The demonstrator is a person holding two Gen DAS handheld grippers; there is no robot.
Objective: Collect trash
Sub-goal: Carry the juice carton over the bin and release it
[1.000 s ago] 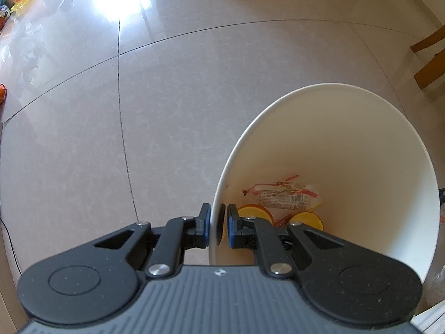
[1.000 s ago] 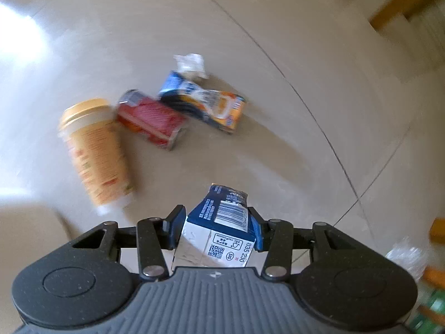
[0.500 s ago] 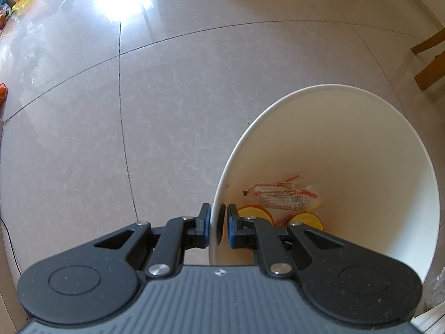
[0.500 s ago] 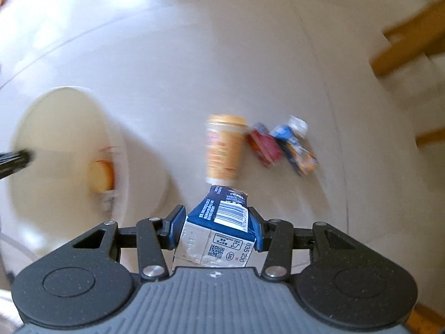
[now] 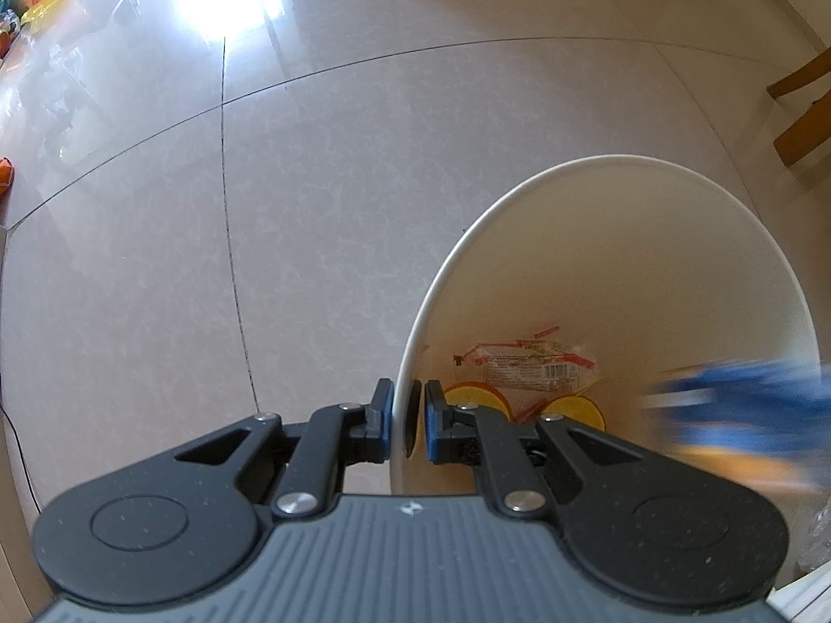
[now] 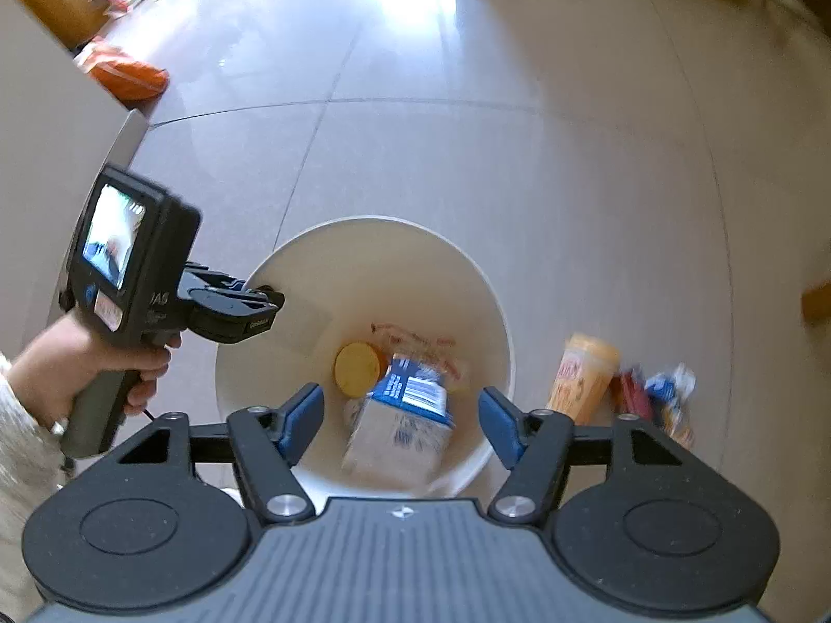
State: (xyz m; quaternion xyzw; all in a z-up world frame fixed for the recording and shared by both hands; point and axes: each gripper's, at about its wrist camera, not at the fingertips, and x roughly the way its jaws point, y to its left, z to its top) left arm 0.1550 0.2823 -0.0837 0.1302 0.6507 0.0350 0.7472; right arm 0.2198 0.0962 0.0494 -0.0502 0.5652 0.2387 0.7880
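**Dropping Into the Bin: Carton Released, Three Items Left on the Floor**

Tilted toward the camera, a white bin (image 6: pixel 363 280) is seen on the pale tiled floor (image 6: pixel 519 166), its rim pinched by the left gripper (image 5: pixel 407 418), whose jaws are pressed together on the thin wall, one pad inside and one outside. That gripper is held in a person's hand (image 6: pixel 88 363), visible at the left of the right wrist view. The right gripper (image 6: pixel 400 425) is shown spread wide directly above the bin's mouth, with nothing between its pads. A blue and white carton (image 6: pixel 402 425) is caught blurred between the open jaws and is judged to be falling into the bin; in the left wrist view it appears only as a blue smear at the right edge. At the bottom of the bin a yellow lid (image 6: pixel 357 367) and a red and white wrapper (image 5: pixel 524 358) can be made out.

Outside the bin, to the right gripper's right and near the bin's wall, a yellow cup (image 6: pixel 584 376) is seen on the floor, its long axis running roughly away from the camera. Just beyond it a red can (image 6: pixel 631 394) and a crumpled blue packet (image 6: pixel 670 400) are lying close together. The free right gripper is judged the one for these, a swing to the right being called for, with the cup best taken across its width.
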